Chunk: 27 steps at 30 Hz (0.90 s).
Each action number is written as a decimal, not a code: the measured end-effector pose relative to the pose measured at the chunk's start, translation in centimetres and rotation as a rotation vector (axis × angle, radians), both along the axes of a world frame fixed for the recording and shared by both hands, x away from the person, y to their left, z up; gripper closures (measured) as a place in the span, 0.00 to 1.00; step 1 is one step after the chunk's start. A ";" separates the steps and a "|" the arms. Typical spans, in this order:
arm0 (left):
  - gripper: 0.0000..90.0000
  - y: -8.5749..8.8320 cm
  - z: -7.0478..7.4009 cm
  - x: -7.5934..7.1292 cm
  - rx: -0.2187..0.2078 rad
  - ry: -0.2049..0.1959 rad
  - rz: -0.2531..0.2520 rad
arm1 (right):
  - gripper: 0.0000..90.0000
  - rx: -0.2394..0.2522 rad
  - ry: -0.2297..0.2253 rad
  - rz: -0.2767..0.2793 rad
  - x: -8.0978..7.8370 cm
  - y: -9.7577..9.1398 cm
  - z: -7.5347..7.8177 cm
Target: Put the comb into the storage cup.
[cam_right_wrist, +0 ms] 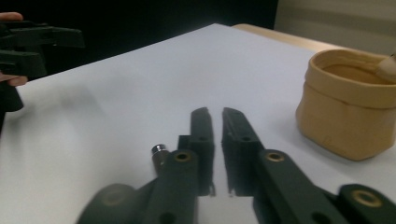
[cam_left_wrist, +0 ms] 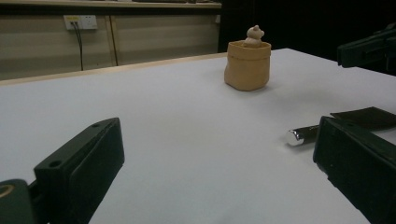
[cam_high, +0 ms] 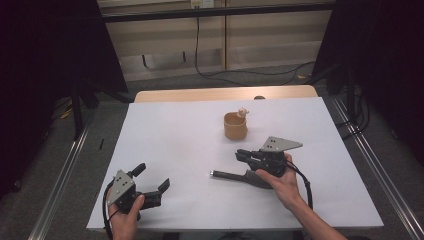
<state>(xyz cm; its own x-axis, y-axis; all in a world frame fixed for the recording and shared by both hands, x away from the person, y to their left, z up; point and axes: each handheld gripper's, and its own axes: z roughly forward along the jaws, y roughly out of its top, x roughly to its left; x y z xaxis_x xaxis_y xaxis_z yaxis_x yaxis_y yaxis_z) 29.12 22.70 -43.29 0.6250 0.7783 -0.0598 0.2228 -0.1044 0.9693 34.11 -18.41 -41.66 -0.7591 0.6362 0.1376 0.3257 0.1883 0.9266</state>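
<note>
Resting both grippers near the pouch (cam_high: 235,126), we keep the left gripper (cam_high: 152,179) wide open and empty, while the right gripper (cam_right_wrist: 215,140) has its fingers nearly together on nothing, the tool (cam_high: 235,176) lying just beside them on the tabletop (cam_high: 175,135). Next, probably, a reopening over that tool.

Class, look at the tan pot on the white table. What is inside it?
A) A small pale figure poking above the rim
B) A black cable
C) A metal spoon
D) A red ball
A: a small pale figure rises above the rim of the tan pot.
</note>
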 end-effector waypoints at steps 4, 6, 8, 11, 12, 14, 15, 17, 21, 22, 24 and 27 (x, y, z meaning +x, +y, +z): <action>0.02 0.0 0.0 0.0 0.005 -0.003 0.002 | 1.00 -0.022 0.053 0.051 0.0 0.2 0.4; 0.02 0.0 0.0 0.0 0.011 0.000 0.003 | 1.00 -0.032 0.065 0.064 0.0 0.5 0.7; 0.02 0.0 -0.1 0.1 0.016 0.001 0.001 | 1.00 -0.055 0.076 0.086 0.2 0.9 1.0; 0.02 0.0 0.0 0.0 0.020 -0.005 0.001 | 1.00 -0.084 0.109 0.115 0.6 1.6 1.3; 0.02 0.0 0.0 0.0 0.013 -0.005 0.001 | 1.00 -0.098 0.120 0.126 0.7 1.9 1.4; 0.02 0.0 0.1 0.0 0.010 -0.009 0.002 | 1.00 -0.093 0.154 0.157 1.0 2.3 1.4; 0.02 0.1 0.1 0.0 0.006 -0.008 0.006 | 1.00 -0.079 0.159 0.166 1.2 2.5 1.4; 0.02 0.1 0.0 0.0 0.006 -0.003 0.009 | 1.00 -0.089 0.181 0.176 1.5 2.7 0.9; 0.03 0.2 0.1 0.1 0.003 -0.008 0.012 | 1.00 -0.134 0.230 0.192 1.8 3.4 0.8; 0.03 0.3 0.1 0.1 0.007 -0.011 0.015 | 1.00 -0.136 0.242 0.201 1.9 3.5 0.8; 0.03 0.3 0.1 0.1 0.009 -0.008 0.018 | 1.00 -0.142 0.252 0.204 2.0 3.8 0.9; 0.03 0.2 0.0 0.1 0.008 -0.008 0.019 | 1.00 -0.134 0.272 0.213 2.1 4.2 0.5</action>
